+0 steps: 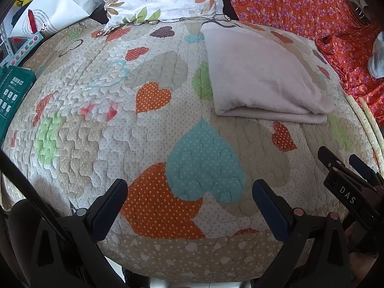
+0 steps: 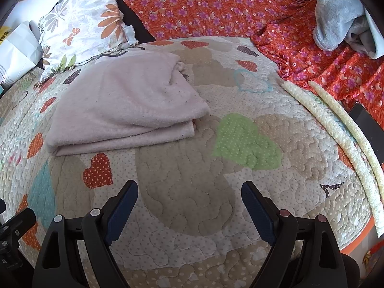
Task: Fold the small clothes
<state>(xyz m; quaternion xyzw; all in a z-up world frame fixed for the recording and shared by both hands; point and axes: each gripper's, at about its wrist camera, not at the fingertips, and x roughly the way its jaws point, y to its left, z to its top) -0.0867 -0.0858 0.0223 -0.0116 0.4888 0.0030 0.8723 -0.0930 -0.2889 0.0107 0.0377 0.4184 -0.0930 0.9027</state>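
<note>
A pale pink-beige cloth (image 1: 261, 76) lies folded into a thick rectangle on the heart-patterned quilt (image 1: 153, 120); in the right wrist view it (image 2: 124, 103) sits ahead and to the left. My left gripper (image 1: 189, 189) is open and empty over the quilt, short of the cloth and left of it. My right gripper (image 2: 189, 192) is open and empty, also short of the cloth. The right gripper's body shows at the right edge of the left wrist view (image 1: 345, 175).
A floral pillow (image 2: 84, 28) and an orange flowered sheet (image 2: 216, 7) lie beyond the quilt. A crumpled grey-blue cloth (image 2: 343, 21) sits at the far right. Two cream foam strips (image 2: 336, 129) run along the quilt's right edge. White bag and boxes (image 1: 48, 12) at the left.
</note>
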